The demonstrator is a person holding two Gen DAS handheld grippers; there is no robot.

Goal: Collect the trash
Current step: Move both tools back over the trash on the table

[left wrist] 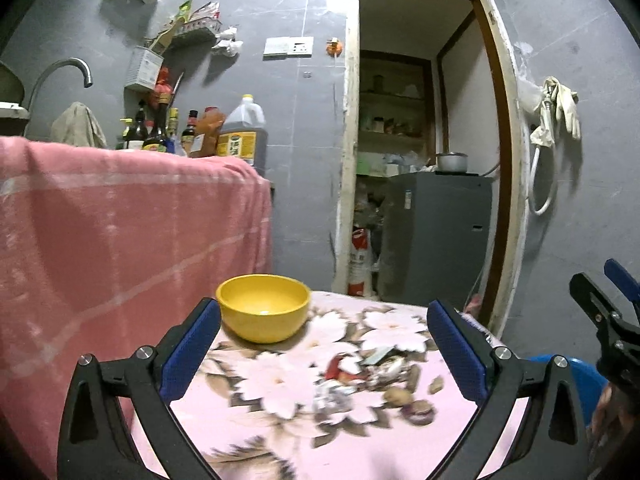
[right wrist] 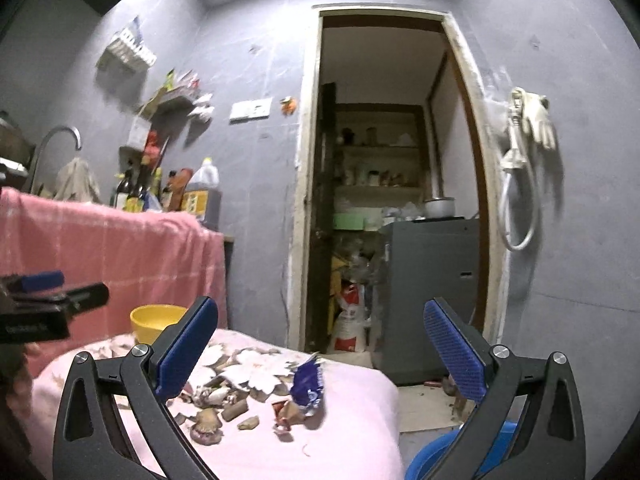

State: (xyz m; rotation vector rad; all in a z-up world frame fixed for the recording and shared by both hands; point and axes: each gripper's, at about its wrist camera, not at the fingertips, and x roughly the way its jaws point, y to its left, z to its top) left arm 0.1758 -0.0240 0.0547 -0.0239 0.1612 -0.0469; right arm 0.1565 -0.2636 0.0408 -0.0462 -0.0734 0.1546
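Trash lies scattered on the desk (right wrist: 352,432), which wears a pink flowered cloth: a crumpled blue wrapper (right wrist: 307,390) near the far edge, with shells and peels (right wrist: 212,416) just beside it toward the yellow bowl (right wrist: 156,320). Both claws hang above the cloth, empty and spread wide: left claw (left wrist: 324,352), right claw (right wrist: 320,352). The wrapper looks light, thin and springy, so a pinch across its bunched middle should hold best. The shells seem brittle and small; each likely needs a gentle low grip. A blue bin (right wrist: 428,464) sits below the desk's edge.
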